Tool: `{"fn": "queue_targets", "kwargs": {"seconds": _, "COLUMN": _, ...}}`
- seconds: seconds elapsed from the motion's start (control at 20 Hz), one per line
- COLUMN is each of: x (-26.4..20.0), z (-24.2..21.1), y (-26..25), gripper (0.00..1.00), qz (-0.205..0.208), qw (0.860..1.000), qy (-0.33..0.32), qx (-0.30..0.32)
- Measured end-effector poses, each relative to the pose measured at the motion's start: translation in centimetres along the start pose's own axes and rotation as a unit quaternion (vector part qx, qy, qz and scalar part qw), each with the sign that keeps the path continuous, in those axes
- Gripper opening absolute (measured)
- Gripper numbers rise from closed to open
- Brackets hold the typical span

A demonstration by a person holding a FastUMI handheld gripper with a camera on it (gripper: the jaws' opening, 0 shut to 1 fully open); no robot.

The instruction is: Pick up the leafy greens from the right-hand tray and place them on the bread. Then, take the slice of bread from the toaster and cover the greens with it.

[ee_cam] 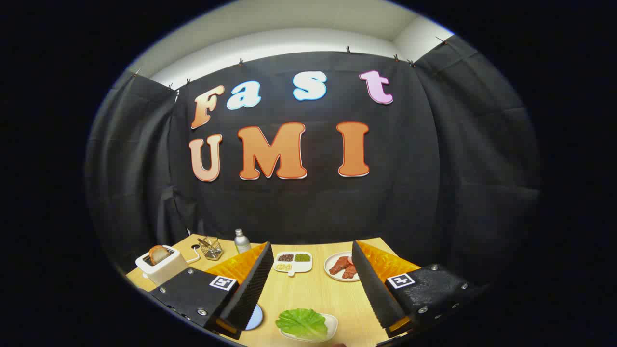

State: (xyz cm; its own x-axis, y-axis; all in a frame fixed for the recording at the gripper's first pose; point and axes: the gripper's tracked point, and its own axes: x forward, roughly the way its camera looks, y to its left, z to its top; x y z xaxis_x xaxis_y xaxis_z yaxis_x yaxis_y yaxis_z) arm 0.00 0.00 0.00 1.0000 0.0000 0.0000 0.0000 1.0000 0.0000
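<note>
Green leaf: leafy greens (302, 323) on small tray (331, 327), between fingers, low
Gripper (308, 284): fingers wide apart, empty
Toaster (161, 265): bread slice (158, 253) inside, beyond the left finger
Risk: thin leaf, shallow pinch likely slips or drags tray

Leafy greens (302, 323) on a tray (331, 327) between the spread tool (311, 289) fingers, toaster (161, 266) far left.
</note>
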Motion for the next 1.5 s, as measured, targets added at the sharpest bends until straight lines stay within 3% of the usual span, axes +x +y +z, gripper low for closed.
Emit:
{"fn": "queue_targets", "kwargs": {"seconds": 0.15, "x": -2.5, "z": -0.1, "y": 3.0, "gripper": 0.98, "qz": -0.016, "qw": 0.999, "qy": -0.004, "qx": -0.027}}
{"fn": "queue_targets", "kwargs": {"seconds": 0.55, "x": -6.2, "z": -1.5, "y": 9.1, "gripper": 0.98, "qz": -0.011, "qw": 0.999, "qy": -0.009, "qx": -0.04}}
{"fn": "queue_targets", "kwargs": {"seconds": 1.0, "x": -4.8, "z": -5.5, "y": 8.2, "gripper": 0.99, "qz": -0.016, "qw": 0.999, "qy": 0.032, "qx": -0.015}}
{"fn": "queue_targets", "kwargs": {"seconds": 1.5, "x": -0.2, "z": -15.9, "y": 5.3, "gripper": 0.99, "qz": -0.021, "qw": 0.991, "qy": 0.131, "qx": 0.0}}
